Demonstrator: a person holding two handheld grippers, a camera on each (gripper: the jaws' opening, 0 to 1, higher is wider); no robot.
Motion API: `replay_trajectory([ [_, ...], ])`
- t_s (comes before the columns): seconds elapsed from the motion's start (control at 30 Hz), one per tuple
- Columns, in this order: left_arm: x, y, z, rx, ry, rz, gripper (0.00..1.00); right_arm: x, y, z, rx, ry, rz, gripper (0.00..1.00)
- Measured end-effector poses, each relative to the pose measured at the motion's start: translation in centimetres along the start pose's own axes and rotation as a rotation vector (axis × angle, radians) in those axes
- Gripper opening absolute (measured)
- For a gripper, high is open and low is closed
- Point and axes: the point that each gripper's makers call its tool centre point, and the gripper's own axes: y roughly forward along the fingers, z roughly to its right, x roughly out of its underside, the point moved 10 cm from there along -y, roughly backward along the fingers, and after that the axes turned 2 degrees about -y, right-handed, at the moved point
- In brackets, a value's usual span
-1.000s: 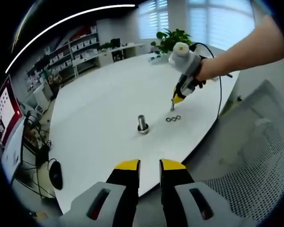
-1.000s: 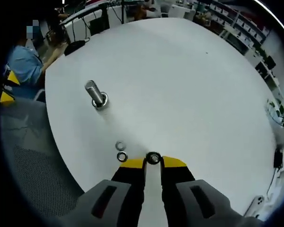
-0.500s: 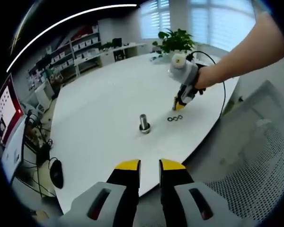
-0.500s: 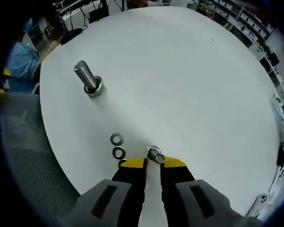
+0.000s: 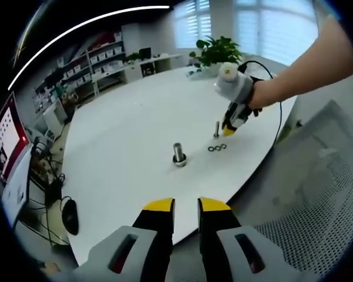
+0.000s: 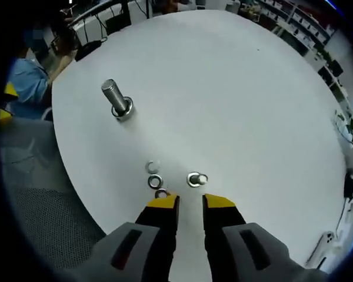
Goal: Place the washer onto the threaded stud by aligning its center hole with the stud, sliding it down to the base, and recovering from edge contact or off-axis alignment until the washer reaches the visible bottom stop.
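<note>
the stud [image 6: 116, 101] stands up on the white table [image 6: 235, 88], a bit tilted in the right gripper view, with a ring already at its base. it is well apart from the right gripper [image 6: 190, 202].

the right gripper hangs low over the table with its jaws apart and nothing between them. just past its tips sits a small upright metal piece [image 6: 195, 179] with a ring round its foot; i cannot tell just what it is. beside it, to the left in this view, lie loose washers [image 6: 155, 181] in a short row, near the left jaw tip. one looks faint and hard to read.

in the left gripper view, the left gripper [image 5: 185, 205] waits off the table edge, jaws a little apart and holding nothing. far ahead you see the stud [image 5: 178, 154], the washers [image 5: 217, 147] and the right gripper [image 5: 229, 130] held by a hand [image 5: 256, 96].

the step now looks like picking up a washer. to do it well, i think the jaws should come down on each side of one ring and pinch its rim so the hole stays free. take only one; they lie close, touching or nearly so. they are thin and flat, so they may slip. then carry it over the stud, hold it level, line the hole with the top, and let it slide down.
</note>
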Motion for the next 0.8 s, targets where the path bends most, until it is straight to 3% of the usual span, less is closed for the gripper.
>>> replay_trajectory([
  [0.27,-0.1,-0.2,-0.3,-0.015,-0.029,0.017,0.13,1.2,-0.3,-0.3,-0.018,-0.027,-0.008,0.21],
  [0.37,-0.4,-0.6,-0.6,-0.033,-0.062,0.066,0.14,1.8,0.0,-0.3,-0.032,-0.049,-0.019,0.22],
  [0.47,-0.4,-0.6,-0.8,-0.033,-0.082,0.067,0.14,2.3,0.2,-0.4,-0.052,-0.089,-0.020,0.23],
  [0.67,-0.1,-0.3,-0.7,-0.037,-0.086,0.028,0.14,2.8,0.6,0.0,-0.087,-0.107,0.017,0.25],
  [0.8,-0.1,-0.6,-0.9,-0.056,-0.099,0.053,0.15,2.1,0.5,-0.3,-0.125,-0.092,0.083,0.27],
])
